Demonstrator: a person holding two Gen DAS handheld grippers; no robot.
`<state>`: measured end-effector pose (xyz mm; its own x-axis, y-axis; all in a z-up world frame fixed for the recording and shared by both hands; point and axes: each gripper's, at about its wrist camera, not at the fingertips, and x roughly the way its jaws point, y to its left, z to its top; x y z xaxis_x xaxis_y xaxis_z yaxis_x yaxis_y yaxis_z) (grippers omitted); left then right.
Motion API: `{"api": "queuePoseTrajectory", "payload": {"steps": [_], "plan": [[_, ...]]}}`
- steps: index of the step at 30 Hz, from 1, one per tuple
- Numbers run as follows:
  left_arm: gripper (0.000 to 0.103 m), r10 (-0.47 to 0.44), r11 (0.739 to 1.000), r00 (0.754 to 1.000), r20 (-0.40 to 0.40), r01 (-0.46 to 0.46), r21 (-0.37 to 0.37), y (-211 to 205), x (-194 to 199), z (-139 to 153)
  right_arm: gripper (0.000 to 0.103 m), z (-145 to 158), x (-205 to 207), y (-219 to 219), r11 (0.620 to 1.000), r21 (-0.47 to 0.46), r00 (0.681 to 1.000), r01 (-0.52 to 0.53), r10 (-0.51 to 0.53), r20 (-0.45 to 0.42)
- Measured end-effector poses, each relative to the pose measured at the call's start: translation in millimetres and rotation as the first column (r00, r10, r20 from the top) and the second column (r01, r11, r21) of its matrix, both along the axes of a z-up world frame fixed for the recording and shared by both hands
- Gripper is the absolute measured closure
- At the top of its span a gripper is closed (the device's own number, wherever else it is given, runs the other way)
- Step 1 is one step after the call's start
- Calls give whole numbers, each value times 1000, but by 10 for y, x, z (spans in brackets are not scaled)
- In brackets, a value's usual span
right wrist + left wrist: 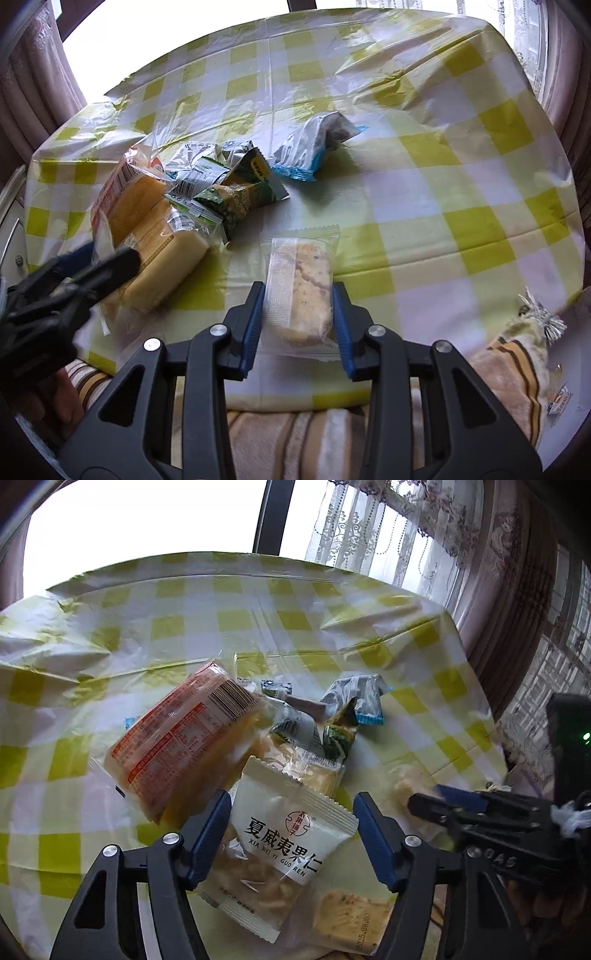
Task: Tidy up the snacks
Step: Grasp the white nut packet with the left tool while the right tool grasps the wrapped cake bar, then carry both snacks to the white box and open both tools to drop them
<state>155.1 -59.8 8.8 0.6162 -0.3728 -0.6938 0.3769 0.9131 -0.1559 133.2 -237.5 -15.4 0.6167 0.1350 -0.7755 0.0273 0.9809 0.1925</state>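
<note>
The right gripper (299,314) clamps a clear-wrapped biscuit bar (301,284) on the checked tablecloth (443,192), its long axis running 12 to 6 o'clock. The left gripper (291,834), tilted down at the table, straddles a white macadamia nut packet (280,845) angled towards 11 o'clock, pads spread, not pressing. An orange-printed cake pack (184,746) lies at 10 o'clock.

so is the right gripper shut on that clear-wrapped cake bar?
Shut: in the right wrist view, both blue pads of the right gripper press the cake bar wrapper's sides.
</note>
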Motion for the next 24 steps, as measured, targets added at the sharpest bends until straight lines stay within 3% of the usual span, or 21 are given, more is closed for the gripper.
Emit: {"api": "queuePoseTrajectory", "payload": {"steps": [4, 7, 12, 14, 20, 21, 22, 23, 24], "plan": [[39, 3, 999, 1000, 2, -4, 46, -51, -100, -10, 63, 20, -59, -60, 1000, 18, 1000, 1, -1, 7], [33, 28, 998, 1000, -4, -27, 50, -23, -158, 5, 63, 45, -105, -93, 1000, 27, 1000, -1, 1, 22], [31, 47, 997, 998, -41, -44, 66, 18, -222, -13, 63, 89, -210, -142, 999, 34, 999, -10, 8, 43], [20, 38, 997, 998, -56, -34, 68, 16, -274, -22, 63, 105, -252, -176, 999, 35, 999, -6, 5, 51], [19, 92, 994, 988, -122, -84, 68, 119, -314, -93, 63, 138, -391, -282, 999, 41, 998, 1, -4, 66], [20, 107, 993, 984, -142, -100, 55, 163, -305, -113, 63, 144, -421, -300, 999, 41, 998, 3, -5, 70], [28, 119, 993, 977, -177, -115, 36, 226, -289, -150, 63, 146, -442, -318, 999, 41, 997, 4, -7, 72], [50, 132, 991, 972, -195, -128, 32, 259, -275, -181, 63, 150, -472, -342, 999, 41, 997, 6, -9, 76], [52, 140, 990, 968, -208, -137, 29, 280, -265, -205, 63, 154, -502, -360, 999, 40, 997, 7, -10, 79]]}}
